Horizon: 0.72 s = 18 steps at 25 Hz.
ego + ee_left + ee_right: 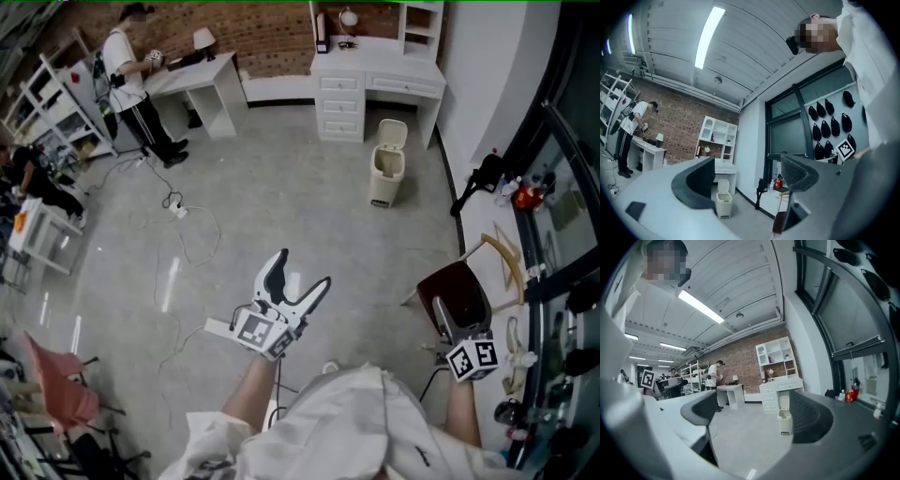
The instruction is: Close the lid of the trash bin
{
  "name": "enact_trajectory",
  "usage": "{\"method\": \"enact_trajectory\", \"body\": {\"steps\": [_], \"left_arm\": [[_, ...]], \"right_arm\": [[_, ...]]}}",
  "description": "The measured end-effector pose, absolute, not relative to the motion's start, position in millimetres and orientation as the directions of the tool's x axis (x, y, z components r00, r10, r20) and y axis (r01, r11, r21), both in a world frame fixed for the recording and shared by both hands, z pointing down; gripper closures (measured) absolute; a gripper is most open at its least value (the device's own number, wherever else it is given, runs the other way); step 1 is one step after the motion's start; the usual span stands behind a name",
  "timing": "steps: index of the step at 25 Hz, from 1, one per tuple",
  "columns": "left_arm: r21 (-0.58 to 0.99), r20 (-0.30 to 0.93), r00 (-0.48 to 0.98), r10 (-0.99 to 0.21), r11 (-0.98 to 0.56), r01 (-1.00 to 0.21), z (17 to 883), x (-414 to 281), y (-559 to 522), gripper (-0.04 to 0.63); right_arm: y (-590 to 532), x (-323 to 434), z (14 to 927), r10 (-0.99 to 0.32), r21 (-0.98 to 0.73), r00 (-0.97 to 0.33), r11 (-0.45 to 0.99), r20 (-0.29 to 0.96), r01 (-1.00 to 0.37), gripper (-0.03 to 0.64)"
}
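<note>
Room evenly bright, lit from above by ceiling strip lights [708,37]. Pale streaks of glare on the grey floor [169,281]. Shadows weak and diffuse. Both gripper views show strong fisheye bending, black corners and a soft nearest foreground. Distance fairly sharp.

You have a wide stretch of bare grey floor [281,187] running from near you to the far bin [387,164], so the way to it from the near side and from the left is open. The bin stands just in front of the white dresser [375,89], which closes off its far side. On the right a brown chair [457,295] stands near you, with a cluttered table [487,220] and a black bag [478,178] along that side. Loose cables [178,211] trail over the floor at the left, well apart from the bin.
</note>
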<state>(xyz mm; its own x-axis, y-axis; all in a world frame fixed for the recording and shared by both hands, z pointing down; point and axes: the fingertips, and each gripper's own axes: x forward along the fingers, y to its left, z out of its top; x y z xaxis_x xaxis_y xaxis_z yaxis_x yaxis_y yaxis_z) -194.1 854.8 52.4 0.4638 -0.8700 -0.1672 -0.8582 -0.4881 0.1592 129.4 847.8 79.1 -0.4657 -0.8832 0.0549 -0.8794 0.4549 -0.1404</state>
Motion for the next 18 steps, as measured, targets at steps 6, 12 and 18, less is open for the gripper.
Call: {"method": "enact_trajectory", "body": {"steps": [6,12,18], "left_arm": [[0.171,-0.127,0.476,-0.870,-0.492,-0.854,67,-212,857,0.161],[0.181,-0.124,0.460,-0.879,-0.476,-0.861,72,-229,862,0.161],[0.185,-0.128,0.467,-0.875,-0.483,-0.856,74,-228,848,0.161]], "right_arm": [[845,113,91,-0.876,-0.148,-0.472,0.456,0.101,-0.878,0.073],[846,99,98,-0.869,-0.151,-0.478,0.459,0.131,-0.875,0.064],[832,96,102,-0.866,-0.152,-0.480,0.461,0.136,-0.874,0.064]]}}
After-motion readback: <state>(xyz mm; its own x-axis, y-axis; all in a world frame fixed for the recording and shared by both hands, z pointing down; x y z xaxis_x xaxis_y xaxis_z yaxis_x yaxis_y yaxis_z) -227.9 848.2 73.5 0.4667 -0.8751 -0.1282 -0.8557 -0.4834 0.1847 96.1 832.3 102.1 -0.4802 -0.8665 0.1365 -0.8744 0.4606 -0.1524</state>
